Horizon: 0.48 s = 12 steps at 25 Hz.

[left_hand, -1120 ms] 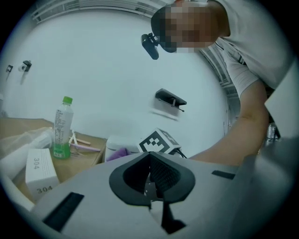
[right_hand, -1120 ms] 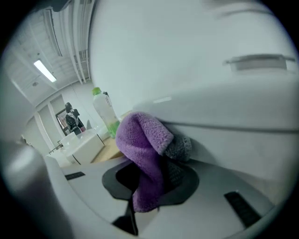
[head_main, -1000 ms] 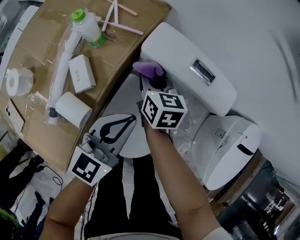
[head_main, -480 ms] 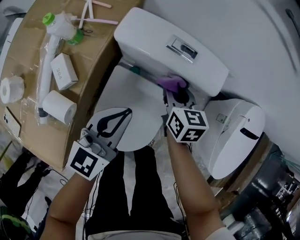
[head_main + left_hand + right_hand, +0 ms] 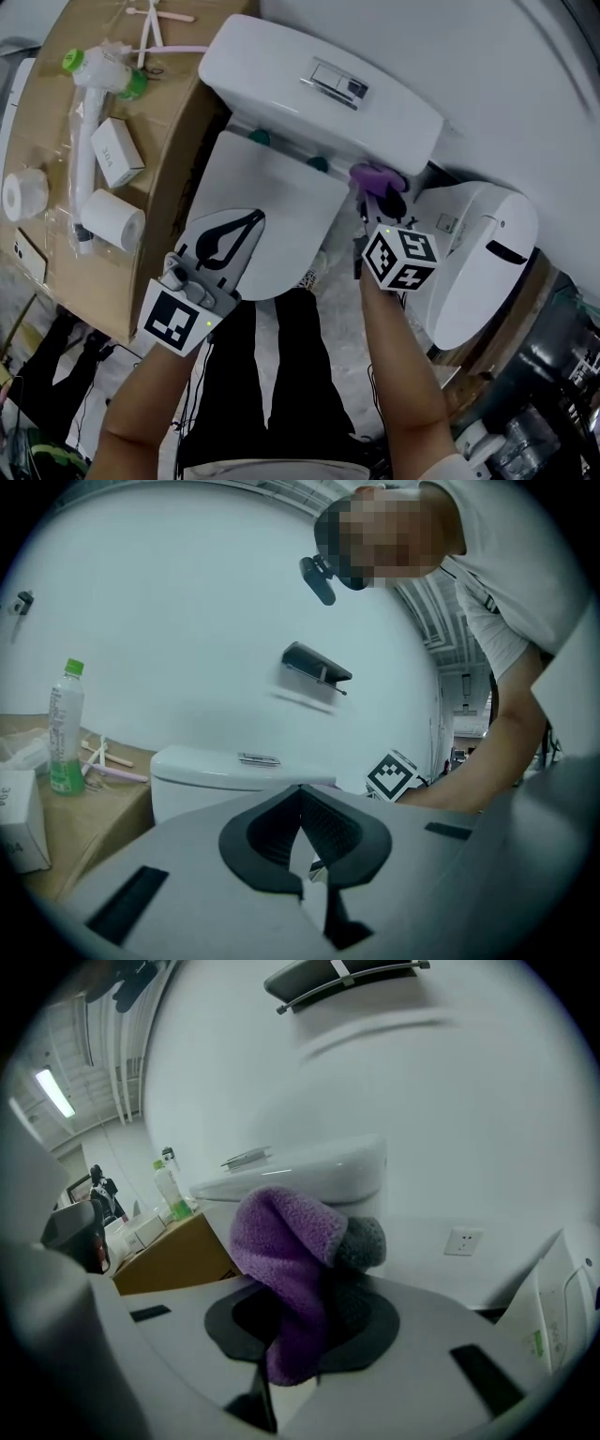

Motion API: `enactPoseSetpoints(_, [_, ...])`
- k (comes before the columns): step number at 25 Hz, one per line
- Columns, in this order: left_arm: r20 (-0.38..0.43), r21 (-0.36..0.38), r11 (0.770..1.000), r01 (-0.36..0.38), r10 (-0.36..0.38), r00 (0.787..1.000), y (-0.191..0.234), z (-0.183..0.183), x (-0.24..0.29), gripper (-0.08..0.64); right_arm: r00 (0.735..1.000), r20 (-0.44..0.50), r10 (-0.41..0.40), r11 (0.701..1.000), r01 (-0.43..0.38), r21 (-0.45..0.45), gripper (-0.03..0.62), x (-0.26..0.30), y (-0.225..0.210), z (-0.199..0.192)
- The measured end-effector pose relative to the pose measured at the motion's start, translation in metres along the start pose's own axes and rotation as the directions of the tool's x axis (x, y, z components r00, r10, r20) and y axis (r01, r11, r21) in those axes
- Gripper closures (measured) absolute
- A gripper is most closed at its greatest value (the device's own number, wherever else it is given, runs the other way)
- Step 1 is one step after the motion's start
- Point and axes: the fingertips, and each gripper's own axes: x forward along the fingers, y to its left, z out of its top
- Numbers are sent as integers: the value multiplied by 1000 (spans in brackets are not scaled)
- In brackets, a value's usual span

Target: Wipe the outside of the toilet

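Note:
The white toilet has its tank (image 5: 319, 89) at the top of the head view and its closed lid (image 5: 272, 187) below. My right gripper (image 5: 379, 194) is shut on a purple and grey cloth (image 5: 372, 174), held against the tank's right end, just under the tank lid. In the right gripper view the cloth (image 5: 286, 1241) bulges out of the gripper (image 5: 305, 1321), with the tank (image 5: 309, 1171) behind it. My left gripper (image 5: 225, 246) hovers over the lid's near left part, shut and holding nothing. The left gripper (image 5: 302, 803) points at the tank (image 5: 234, 766).
A cardboard box (image 5: 56, 122) stands left of the toilet with a green-capped bottle (image 5: 98, 66), a toilet roll (image 5: 112, 218) and small boxes on it. A white unit (image 5: 483, 258) stands close on the right. A wall socket (image 5: 464, 1239) lies beyond. A person's legs are below.
My right gripper has carried the cloth rightward along the tank front, from near the left end to the right end. The left gripper has stayed over the lid.

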Motion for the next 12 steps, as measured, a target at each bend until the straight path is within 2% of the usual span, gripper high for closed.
enactPoseSetpoints(6, [1,-6,1000,-17,17,1000,12,-3,-12,554,996,-63,58,997,-61,-38,508,42,42,-10])
enactPoseSetpoints(12, [19,5,999,-36,36,999,31,-3,-32,554,981,-119,156,983,-166,-81,508,109,113,-23])
